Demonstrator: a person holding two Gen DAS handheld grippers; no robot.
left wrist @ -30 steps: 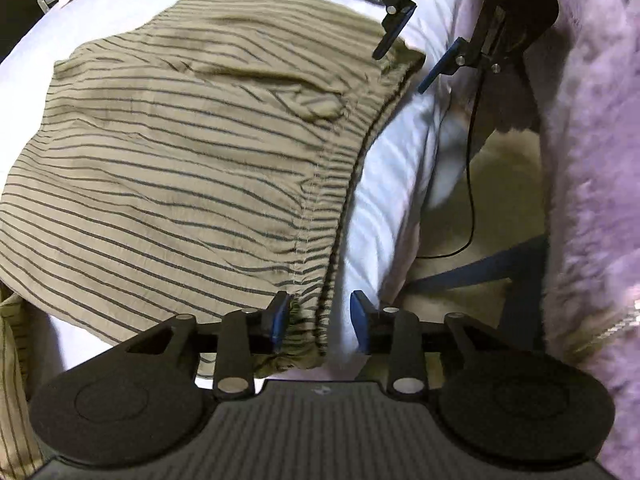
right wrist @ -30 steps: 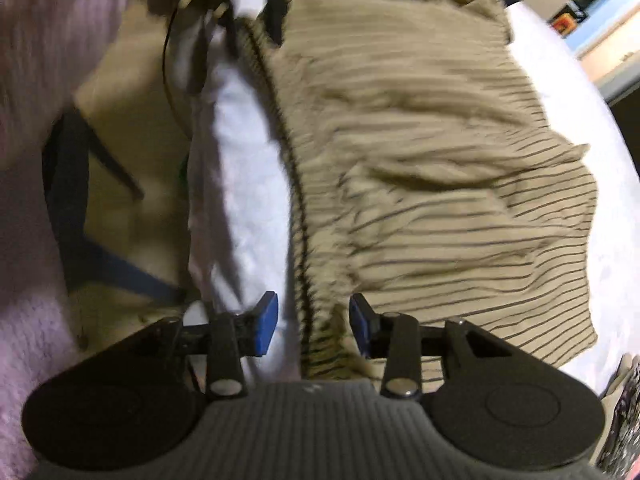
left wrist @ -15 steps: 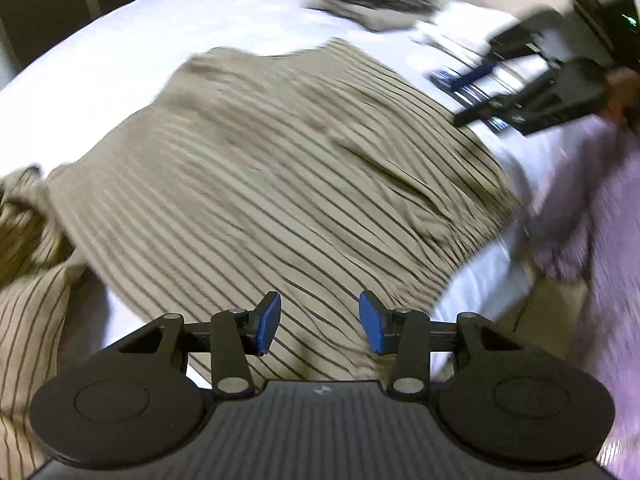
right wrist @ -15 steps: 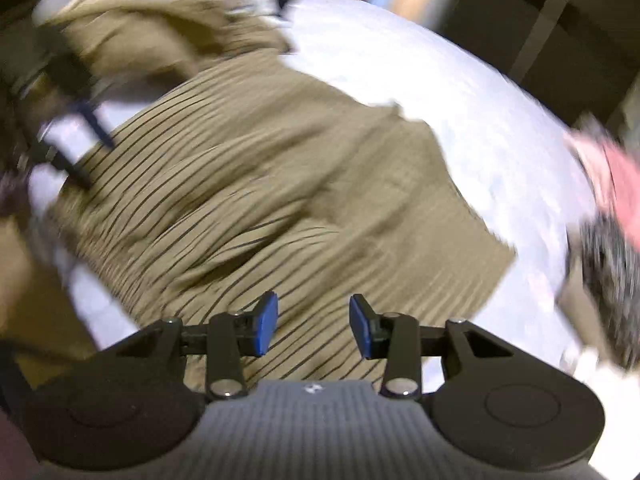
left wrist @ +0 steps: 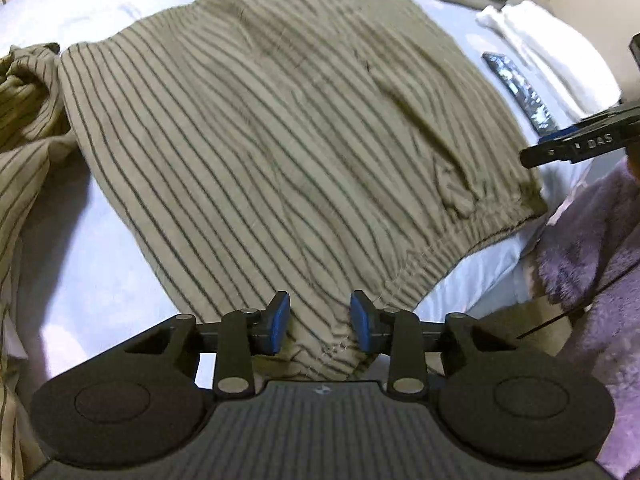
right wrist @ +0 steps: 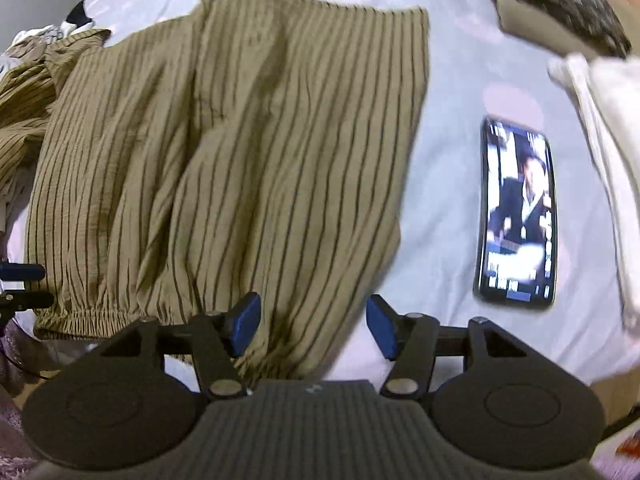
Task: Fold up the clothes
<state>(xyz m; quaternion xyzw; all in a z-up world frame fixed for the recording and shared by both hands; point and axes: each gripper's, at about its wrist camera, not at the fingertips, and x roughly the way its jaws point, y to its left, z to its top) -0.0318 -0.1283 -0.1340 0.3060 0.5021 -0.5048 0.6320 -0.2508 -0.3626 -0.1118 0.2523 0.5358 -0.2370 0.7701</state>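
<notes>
A tan striped garment [left wrist: 288,152] lies spread flat on a bed [left wrist: 80,264] covered with a pale sheet, filling the centre of both wrist views. Its gathered elastic waistband runs along the lower right in the left wrist view and along the lower left in the right wrist view.

The left gripper [left wrist: 320,328] sits at the bottom centre of its frame, blue-padded fingers [left wrist: 278,322] parted, with the waistband corner bunched in the gap between them; whether the pads touch the cloth cannot be told.

The right gripper [right wrist: 314,326] is at the bottom centre of its own frame, fingers [right wrist: 244,322] spread wide over the garment's near right corner, gripping nothing. In the left wrist view it shows as a dark bar at the right edge.

A second striped cloth [left wrist: 24,120] lies crumpled at the left edge. A phone [right wrist: 518,216] with a lit screen rests on the sheet at the right of the right wrist view, beside a white folded cloth [right wrist: 608,152]. A purple fuzzy sleeve [left wrist: 592,264] fills the lower right of the left wrist view.
</notes>
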